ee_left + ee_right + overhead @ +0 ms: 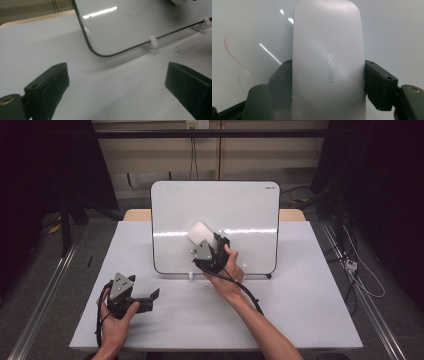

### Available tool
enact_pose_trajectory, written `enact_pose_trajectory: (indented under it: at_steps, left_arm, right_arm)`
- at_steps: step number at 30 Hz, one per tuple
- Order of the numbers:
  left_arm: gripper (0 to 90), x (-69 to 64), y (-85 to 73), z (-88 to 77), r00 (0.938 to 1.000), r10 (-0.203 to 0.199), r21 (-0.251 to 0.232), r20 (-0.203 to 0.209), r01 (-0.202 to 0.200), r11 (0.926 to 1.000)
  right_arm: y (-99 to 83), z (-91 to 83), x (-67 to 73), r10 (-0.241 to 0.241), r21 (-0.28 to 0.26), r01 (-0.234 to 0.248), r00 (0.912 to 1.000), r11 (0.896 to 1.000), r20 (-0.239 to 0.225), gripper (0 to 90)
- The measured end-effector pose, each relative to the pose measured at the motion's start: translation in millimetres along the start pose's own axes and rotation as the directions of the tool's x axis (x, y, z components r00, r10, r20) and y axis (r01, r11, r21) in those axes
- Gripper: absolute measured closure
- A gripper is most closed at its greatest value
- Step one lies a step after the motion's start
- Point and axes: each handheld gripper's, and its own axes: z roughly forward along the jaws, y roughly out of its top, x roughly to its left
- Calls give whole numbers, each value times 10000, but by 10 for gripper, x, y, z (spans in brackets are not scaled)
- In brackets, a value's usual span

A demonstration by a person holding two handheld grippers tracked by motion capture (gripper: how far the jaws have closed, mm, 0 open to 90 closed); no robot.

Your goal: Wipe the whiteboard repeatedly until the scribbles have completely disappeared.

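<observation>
A whiteboard point(240, 210) stands upright on small white feet at the middle of the table. My right gripper point(206, 245) is shut on a white eraser point(199, 233) and holds it flat against the board's lower middle. In the right gripper view the eraser point(328, 62) sits between both black jaws, with faint red marker strokes point(230, 51) on the board to its left. My left gripper point(150, 299) rests low over the table near the front left, jaws open and nothing between them; its view point(117, 82) faces the whiteboard's lower corner point(96, 51).
The table top point(300, 290) is white. A white clip foot point(153, 43) props up the board's bottom edge, and another point(205, 23) stands farther along. Cables point(365, 280) lie on the floor to the right.
</observation>
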Motion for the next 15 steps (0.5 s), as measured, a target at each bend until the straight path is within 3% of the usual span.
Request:
enact_pose_trajectory:
  at_steps: [10,15]
  left_arm:
    - [52,-11,-1,-3,10000,-29,-51,41,29,10000]
    - [52,-7,2,-7,10000,-26,-64,14,26,10000]
  right_arm:
    - [152,61,353,-842,-377,836,9964,9958,-138,310]
    - [201,71,565,-1321,-551,1297,9904,9900,-418,310]
